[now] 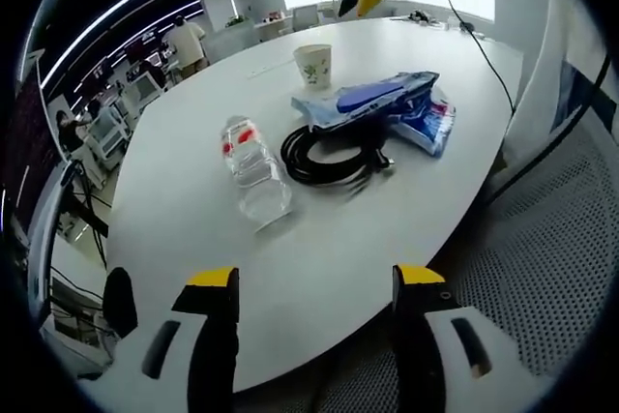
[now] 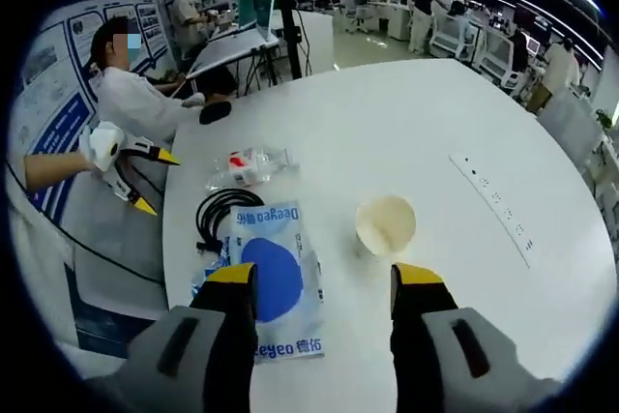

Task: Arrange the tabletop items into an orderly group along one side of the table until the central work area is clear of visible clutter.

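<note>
Nothing is in hand yet; this looks like the very start of the tidying, with both tools hovering over the white table point(image 1: 406, 239) and sizing up the pile.

In the left gripper view, the left hand-held gripper point(image 1: 314, 287) sits at the bottom of the frame with its yellow-tipped jaws wide apart, holding nothing and touching nothing. Beyond it, at the middle of the frame, lie a clear plastic bottle point(image 1: 254, 166) on its side, a coiled black cable point(image 1: 324, 157) just right of it, and a blue-and-white packet point(image 1: 387, 103) touching the coil's far edge. A paper cup point(image 1: 312, 65) stands upright above them.

In the right gripper view, the right hand-held gripper point(image 2: 324, 287) is likewise spread open and empty, at the bottom of the frame. Its left jaw overlaps the blue-and-white packet point(image 2: 276, 287) in the picture, though I judge it to be above the packet, not on it; the fisheye makes that hard to settle. The paper cup point(image 2: 385, 224) stands just above the right jaw, the cable point(image 2: 224, 215) and bottle point(image 2: 250, 166) lie left of centre, and the left hand-held gripper point(image 2: 155, 181) shows at the left edge.

The things already lie fairly near one table edge. The next move, I reckon, calls for the right tool to drop onto the cup or packet and close, then carry it in beside the others.
</note>
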